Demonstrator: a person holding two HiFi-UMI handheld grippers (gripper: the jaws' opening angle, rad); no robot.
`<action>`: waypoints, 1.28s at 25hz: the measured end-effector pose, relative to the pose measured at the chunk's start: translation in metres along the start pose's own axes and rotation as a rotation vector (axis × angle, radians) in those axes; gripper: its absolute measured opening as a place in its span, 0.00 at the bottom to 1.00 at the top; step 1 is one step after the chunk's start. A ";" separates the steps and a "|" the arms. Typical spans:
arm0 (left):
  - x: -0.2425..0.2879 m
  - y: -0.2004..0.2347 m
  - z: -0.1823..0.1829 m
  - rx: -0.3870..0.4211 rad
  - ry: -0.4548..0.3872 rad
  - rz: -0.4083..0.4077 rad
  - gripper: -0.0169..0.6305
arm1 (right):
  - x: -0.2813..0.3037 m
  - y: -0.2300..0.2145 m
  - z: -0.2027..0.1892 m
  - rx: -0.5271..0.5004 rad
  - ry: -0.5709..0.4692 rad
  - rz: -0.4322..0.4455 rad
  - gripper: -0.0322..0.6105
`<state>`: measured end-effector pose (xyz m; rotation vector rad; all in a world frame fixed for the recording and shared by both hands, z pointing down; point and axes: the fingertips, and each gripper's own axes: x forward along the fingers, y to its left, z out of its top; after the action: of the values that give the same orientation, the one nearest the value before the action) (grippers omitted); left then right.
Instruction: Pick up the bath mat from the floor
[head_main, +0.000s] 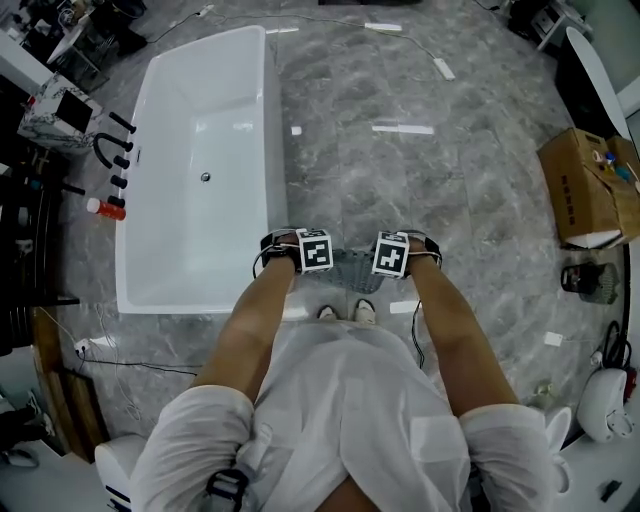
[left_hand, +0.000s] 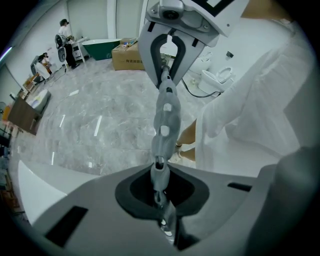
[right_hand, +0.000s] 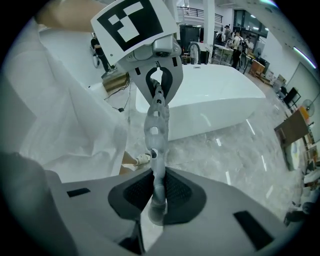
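- The left forearm (head_main: 252, 325) and right forearm (head_main: 452, 322) are bare and reach forward side by side.
- The left gripper (head_main: 300, 252) and right gripper (head_main: 405, 252) sit level with each other, close together, and both point steeply down.
- The left jaws are pressed together on a thin edge of the bath mat (head_main: 352, 270).
- The right jaws are likewise clamped on the mat, which hangs between their pads.
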<state>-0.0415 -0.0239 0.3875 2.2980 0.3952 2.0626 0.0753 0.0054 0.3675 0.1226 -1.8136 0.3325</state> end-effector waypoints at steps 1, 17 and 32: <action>-0.003 -0.002 0.000 0.003 0.001 0.002 0.06 | -0.003 0.003 0.001 -0.004 0.001 -0.002 0.15; -0.025 -0.004 -0.004 -0.007 -0.016 -0.006 0.06 | -0.020 0.005 0.016 -0.039 -0.008 0.000 0.15; -0.030 0.008 -0.006 0.004 -0.033 -0.031 0.06 | -0.019 -0.007 0.022 -0.039 -0.002 0.016 0.15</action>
<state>-0.0482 -0.0391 0.3605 2.3094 0.4305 2.0096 0.0622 -0.0093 0.3453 0.0812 -1.8225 0.3083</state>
